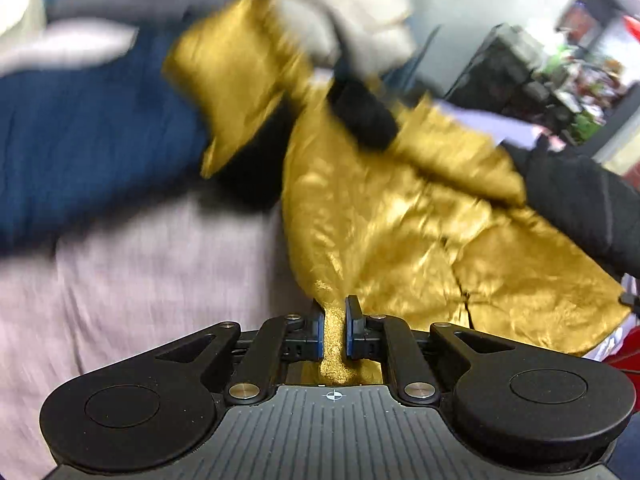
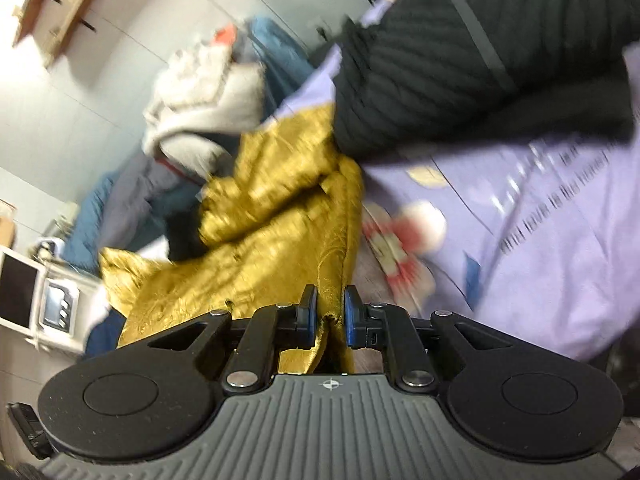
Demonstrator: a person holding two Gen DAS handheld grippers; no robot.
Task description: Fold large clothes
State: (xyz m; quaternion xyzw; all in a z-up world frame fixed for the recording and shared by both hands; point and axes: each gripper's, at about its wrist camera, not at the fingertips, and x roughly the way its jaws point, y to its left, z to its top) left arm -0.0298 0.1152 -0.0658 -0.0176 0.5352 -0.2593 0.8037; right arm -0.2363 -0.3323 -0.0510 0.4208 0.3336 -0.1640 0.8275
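A shiny gold garment [image 1: 400,232] lies crumpled on the bed, with a black cuff [image 1: 362,116] on its far part. My left gripper [image 1: 334,304] is shut on a pinched fold of its near edge, and the cloth runs down between the blue pads. In the right wrist view the same gold garment [image 2: 272,240] stretches away to the left. My right gripper [image 2: 331,294] is shut on another fold of its edge. Both views are blurred by motion.
A lilac printed sheet [image 2: 540,240] covers the bed. A black ribbed jacket [image 2: 460,60] lies on it beside the gold cloth. A dark blue quilt [image 1: 80,140] and a pile of white and grey clothes [image 2: 204,96] lie behind. A white device with a screen [image 2: 16,288] stands at left.
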